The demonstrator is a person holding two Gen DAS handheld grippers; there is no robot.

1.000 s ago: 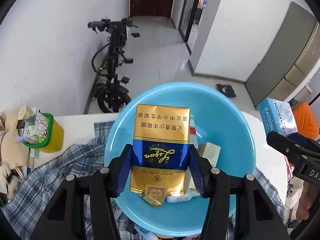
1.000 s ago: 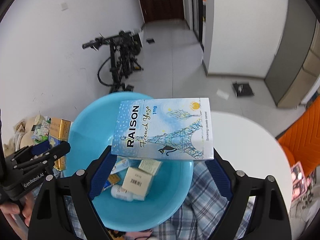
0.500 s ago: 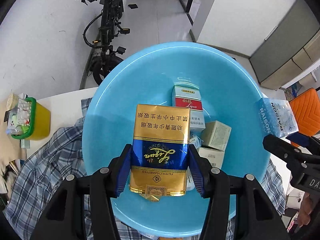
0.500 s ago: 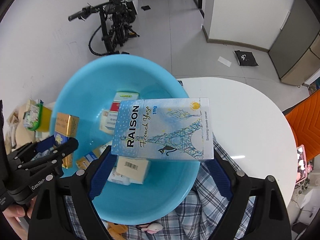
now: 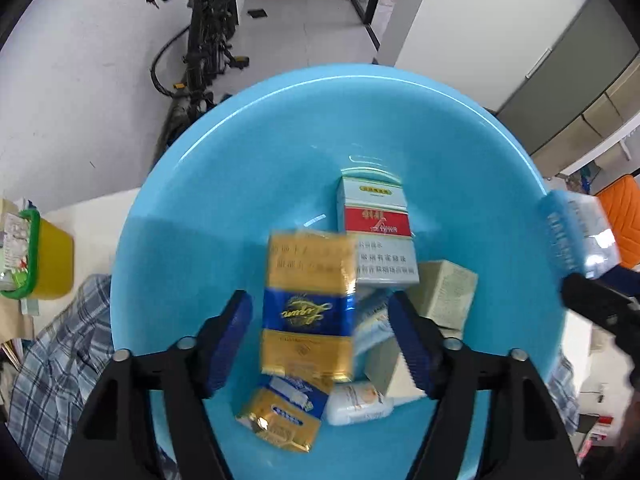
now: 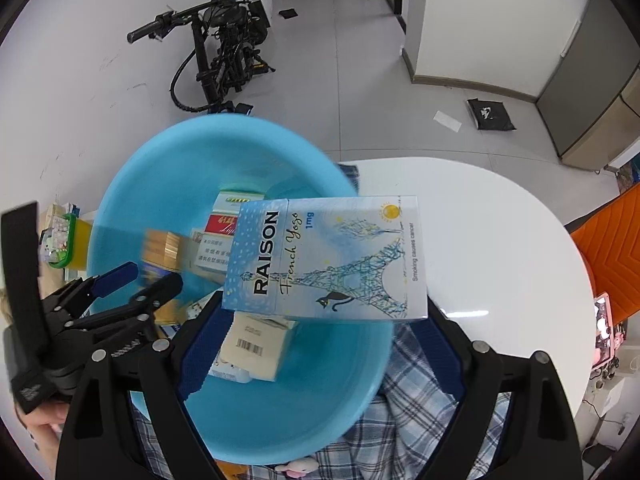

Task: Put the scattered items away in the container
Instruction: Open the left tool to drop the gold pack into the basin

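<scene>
Between the spread pads of the left gripper (image 5: 320,334), the gold-and-blue cigarette pack (image 5: 308,308) sits blurred and unclamped above the blue basin (image 5: 224,200). Keep the jaws apart. Next, carry the right gripper (image 6: 320,344), pinching the RAISON pack (image 6: 326,256), farther over the basin's near rim before letting go.

RAISON pack (image 6: 324,258) in right gripper (image 6: 320,320), blue basin (image 6: 168,168)

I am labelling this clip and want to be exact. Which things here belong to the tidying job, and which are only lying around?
Part of the job:
- blue basin
- gold and blue pack, free between the open left gripper fingers
- RAISON box, held by the right gripper
- red and white pack in the basin

Just lying about:
- bicycle
- yellow cup
- plaid shirt
</scene>
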